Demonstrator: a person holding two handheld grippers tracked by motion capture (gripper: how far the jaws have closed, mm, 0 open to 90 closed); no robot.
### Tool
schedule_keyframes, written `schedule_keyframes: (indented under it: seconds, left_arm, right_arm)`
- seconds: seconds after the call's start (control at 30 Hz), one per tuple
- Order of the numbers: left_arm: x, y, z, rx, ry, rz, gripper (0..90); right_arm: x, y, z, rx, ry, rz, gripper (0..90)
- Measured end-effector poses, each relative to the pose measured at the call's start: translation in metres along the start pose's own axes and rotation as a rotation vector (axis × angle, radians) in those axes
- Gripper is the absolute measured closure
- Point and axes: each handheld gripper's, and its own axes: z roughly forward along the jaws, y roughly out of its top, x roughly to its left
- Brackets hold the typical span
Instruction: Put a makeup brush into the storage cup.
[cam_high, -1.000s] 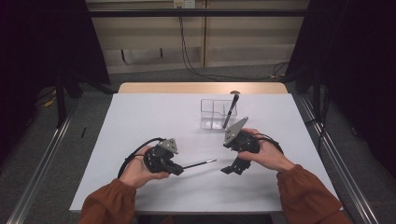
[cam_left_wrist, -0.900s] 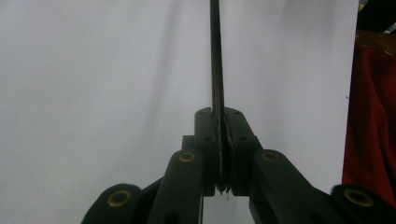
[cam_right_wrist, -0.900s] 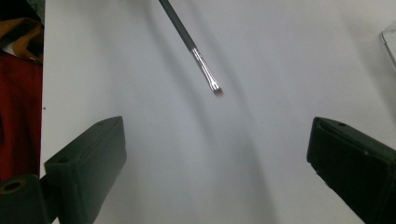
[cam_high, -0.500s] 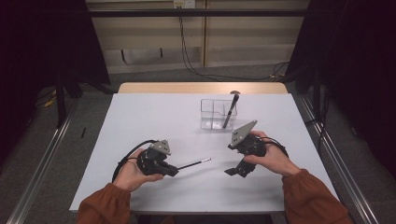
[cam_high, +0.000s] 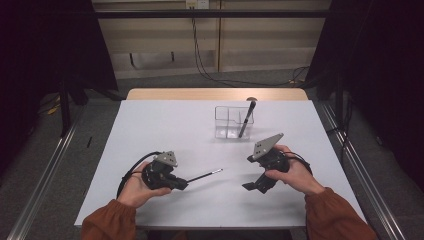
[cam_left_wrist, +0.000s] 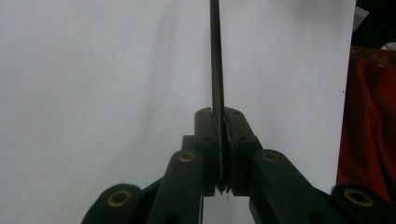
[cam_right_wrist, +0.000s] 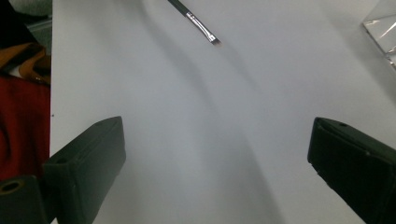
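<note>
Two black hand-held grippers worked above a white rectangular table top (cam_high: 150, 130). The left gripper (cam_high: 184, 184) was clenched on a thin black-handled brush with a silver ferrule and a small pale tip (cam_high: 205, 175); in the left gripper view the left gripper (cam_left_wrist: 221, 140) had its flat pads pressed tight against the brush handle (cam_left_wrist: 216, 56), which ran straight out from between the fingertips and on beyond them over the white surface. In the high view the brush reached from those fingertips towards the right gripper (cam_high: 250, 186), its tip stopping well short of it, in the gap between the two tools.

The right gripper was released, its jaws standing wide apart with nothing between them. In the right gripper view the right gripper (cam_right_wrist: 217, 168) showed bare table between its two dark pads, and the brush tip (cam_right_wrist: 205, 30) lay ahead of the fingertips, a little to the side of the left-hand pad's line.

A clear plastic organiser box with compartments (cam_high: 227, 117) stood beyond the right gripper's fingers, farther up the table, with a second dark slender tool (cam_high: 246, 118) leaning upright in it; it looked like another brush or a pen, though the high view was too small to say which. One corner of the box (cam_right_wrist: 383, 32) showed ahead of the right-hand pad.
</note>
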Motion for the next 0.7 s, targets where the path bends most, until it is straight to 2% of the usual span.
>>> schedule_keyframes:
  seconds: [0.1, 0.23, 0.4, 0.5, 0.7]
  left_arm:
    - [0.001, -0.002, -0.001, -0.02, -0.006, -0.005, 85.4]
    - [0.002, -0.004, -0.002, -0.038, -0.013, -0.008, 85.4]
    - [0.001, -0.006, 0.001, -0.066, -0.025, -0.025, 85.4]
    - [-0.001, -0.008, 0.004, -0.066, -0.018, -0.028, 85.4]
    - [0.0, -0.009, 0.002, -0.115, -0.018, -0.032, 85.4]
  right_arm:
    - [0.003, -0.004, -0.001, -0.021, -0.034, 0.012, 3.7]
    - [0.005, -0.01, 0.0, -0.041, -0.043, 0.024, 3.1]
    - [0.005, -0.014, -0.003, -0.066, -0.041, 0.059, 2.5]
    - [0.004, -0.018, -0.003, -0.091, -0.052, 0.088, 3.0]
    - [0.009, -0.021, -0.004, -0.116, -0.06, 0.081, 2.8]
